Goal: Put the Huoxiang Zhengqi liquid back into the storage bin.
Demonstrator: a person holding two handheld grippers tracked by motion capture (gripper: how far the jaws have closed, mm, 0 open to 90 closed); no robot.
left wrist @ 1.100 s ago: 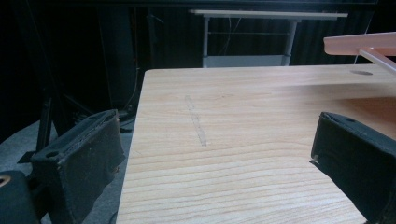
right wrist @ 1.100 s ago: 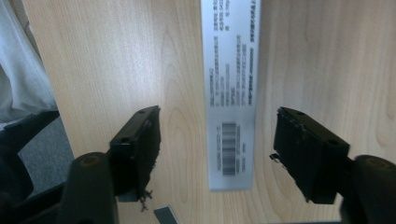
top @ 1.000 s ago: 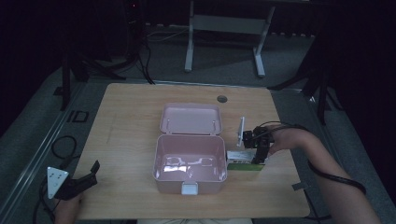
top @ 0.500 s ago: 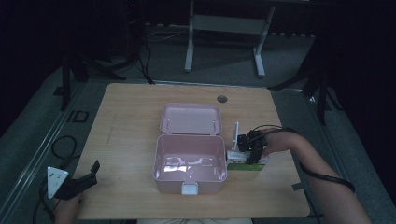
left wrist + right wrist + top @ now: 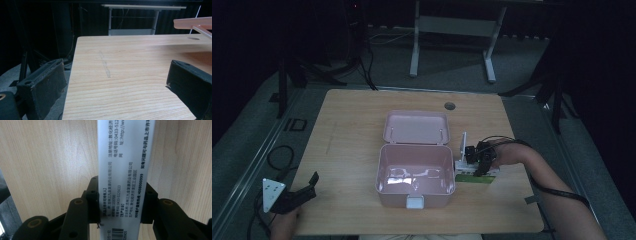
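Note:
An open pink plastic box (image 5: 416,175) stands mid-table with its lid (image 5: 416,127) folded back. Just right of it lies a white medicine carton (image 5: 476,174) with a green side. My right gripper (image 5: 477,165) points down on it. In the right gripper view the printed carton (image 5: 125,170) sits between the two black pads, which press on both its sides. The jaws have just been closing on it. My left gripper (image 5: 307,186) rests at the table's near left edge, open, with only bare wood between its jaws (image 5: 115,82).
The wooden table (image 5: 352,145) has a cable hole (image 5: 450,106) at the back. The pink lid's edge (image 5: 192,23) juts into the left gripper view at the upper right. A white desk frame (image 5: 452,30) stands behind, and cables (image 5: 277,155) lie on the floor at left.
My right gripper has sunk a little onto the white carton and its jaws have closed on it. The left gripper has stayed where it was.

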